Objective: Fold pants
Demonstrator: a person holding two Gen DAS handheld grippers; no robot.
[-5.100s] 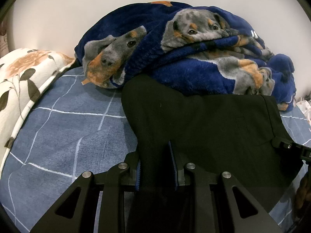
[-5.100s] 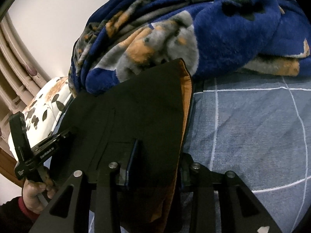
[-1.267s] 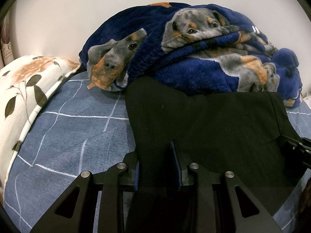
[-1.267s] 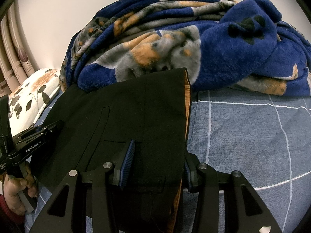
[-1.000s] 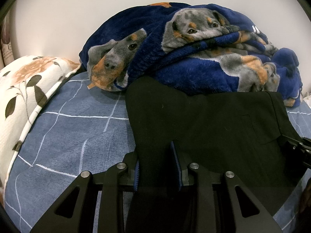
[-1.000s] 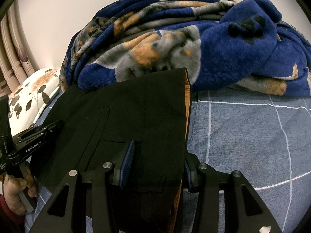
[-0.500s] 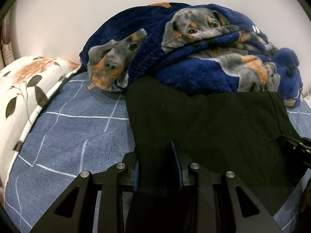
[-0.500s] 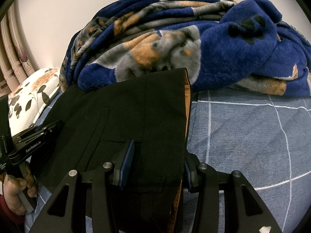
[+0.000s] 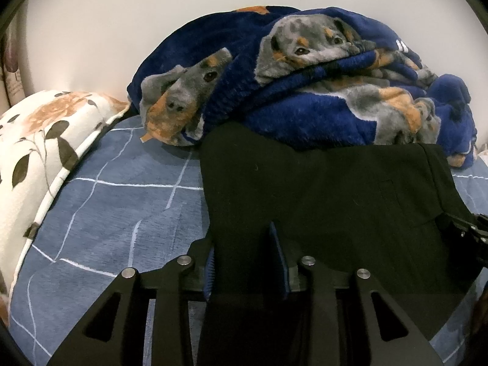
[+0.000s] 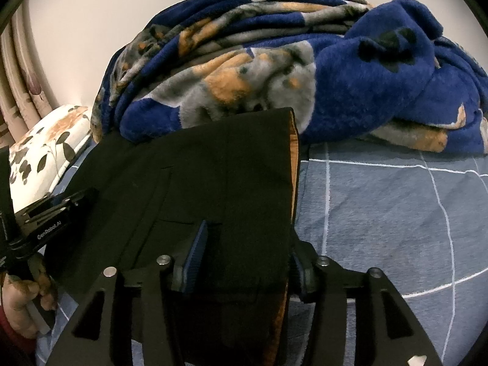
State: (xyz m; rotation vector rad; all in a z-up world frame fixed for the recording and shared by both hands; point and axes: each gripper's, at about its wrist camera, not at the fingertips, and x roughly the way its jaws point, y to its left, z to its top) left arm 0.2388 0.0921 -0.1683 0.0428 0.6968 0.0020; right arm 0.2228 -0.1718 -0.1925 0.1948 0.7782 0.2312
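We see the black pants [image 9: 320, 201] spread flat on the blue checked bedsheet [image 9: 122, 213], their far edge lying against the heaped blue dog-print blanket [image 9: 305, 91] by the wall. Our left gripper [image 9: 245, 262] straddles the near left edge of the pants; its jaws are opening, the cloth between the blue pads, and from here we cannot tell whether the pads press on it. Our right gripper [image 10: 247, 253] sits at the near right edge, where the orange lining [image 10: 293, 164] of the pants shows along the side; its jaws are opening too, standing fairly wide, the left pad [image 10: 195, 250] clear of the fabric that lies between them. In the right wrist view the left gripper's body and the hand [image 10: 21, 299] holding it appear at the lower left. A floral pillow [image 9: 36, 146] rests on the left of the sheet, beside the blanket.
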